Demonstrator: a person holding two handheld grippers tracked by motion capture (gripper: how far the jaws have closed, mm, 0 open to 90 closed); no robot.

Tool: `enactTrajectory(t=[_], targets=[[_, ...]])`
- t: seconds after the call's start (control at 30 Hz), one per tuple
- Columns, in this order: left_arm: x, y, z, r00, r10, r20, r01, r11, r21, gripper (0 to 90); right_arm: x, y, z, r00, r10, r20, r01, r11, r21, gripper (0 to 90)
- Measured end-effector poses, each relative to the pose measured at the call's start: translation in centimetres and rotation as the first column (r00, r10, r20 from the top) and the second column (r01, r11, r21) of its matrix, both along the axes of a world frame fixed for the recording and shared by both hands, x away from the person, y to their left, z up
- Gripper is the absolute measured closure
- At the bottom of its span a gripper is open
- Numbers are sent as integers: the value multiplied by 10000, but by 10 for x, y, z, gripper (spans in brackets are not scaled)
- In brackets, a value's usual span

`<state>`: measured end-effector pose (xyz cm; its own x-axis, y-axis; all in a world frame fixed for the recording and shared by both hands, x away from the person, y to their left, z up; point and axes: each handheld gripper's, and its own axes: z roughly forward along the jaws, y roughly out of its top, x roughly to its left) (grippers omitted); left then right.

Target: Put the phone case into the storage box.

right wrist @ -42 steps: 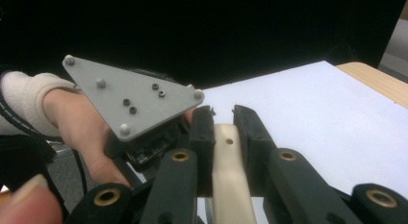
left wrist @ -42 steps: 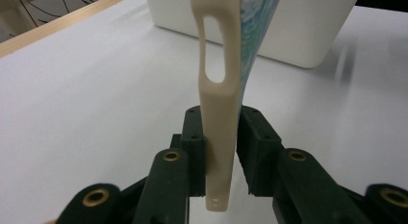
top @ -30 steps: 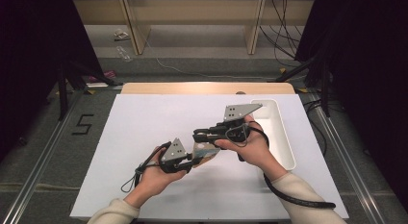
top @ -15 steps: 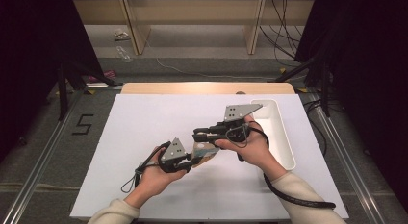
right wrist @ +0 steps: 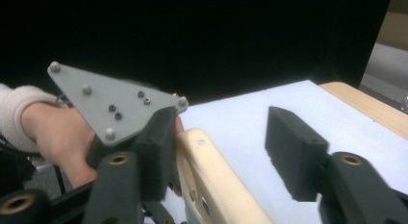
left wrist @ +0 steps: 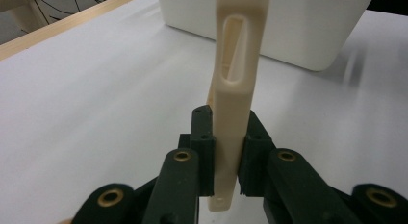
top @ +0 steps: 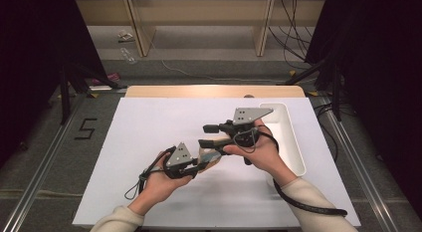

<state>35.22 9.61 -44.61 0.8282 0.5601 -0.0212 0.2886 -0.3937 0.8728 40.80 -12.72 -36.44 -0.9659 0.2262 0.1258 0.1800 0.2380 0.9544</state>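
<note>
Left gripper (left wrist: 226,180) is clamped on a cream handle (left wrist: 235,89), low on the bench (top: 149,122) at about 6 o'clock. Right gripper (right wrist: 221,156) stands apart, one jaw touching the handle's end. White bin (top: 291,137) sits over at 3 o'clock.

Lighting's pretty even from overhead: the white tabletop (top: 149,142) is bright, nearly blown out, while everything around it drops to black at the sides. Shadows under the hands are soft and faint. The high view is a bit soft and grainy. In the left gripper view the bin (left wrist: 298,27) casts a smeary shadow. The right gripper view is dim, noisy, mostly dark background, close parts blurry.
</note>
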Motion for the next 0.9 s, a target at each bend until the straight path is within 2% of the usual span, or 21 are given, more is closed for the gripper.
enactTrajectory(t=[0.1,0.13,0.3,0.4,0.5,0.7,0.8,0.9], targets=[[1,2,0,10000,95,-6,-95,9999,35,792,1,-2,1,9998,-185,2,185,9994,299,348],[1,2,0,9999,125,-1,-125,9999,21,792,2,-3,2,9988,-478,60,475,9980,426,310],[1,2,-1,9998,220,-17,-219,9998,22,791,3,-7,3,9970,-772,-10,770,9932,879,269],[1,3,0,9992,389,-32,-389,9992,51,791,5,-11,4,9920,-1260,-23,1255,9860,1098,208],[2,5,0,9981,616,-97,-616,9981,34,791,6,-12,3,9883,-1522,-22,1516,9825,1083,172],[4,9,0,9942,1070,-110,-1070,9943,46,790,6,-13,1,9754,-2204,80,2187,9714,930,128],[4,10,0,9908,1346,-97,-1346,9909,-8,790,7,-13,0,9730,-2303,138,2285,9704,782,55],[5,12,0,9862,1652,-122,-1654,9862,-101,789,7,-13,-3,9699,-2432,103,2420,9679,676,20]])
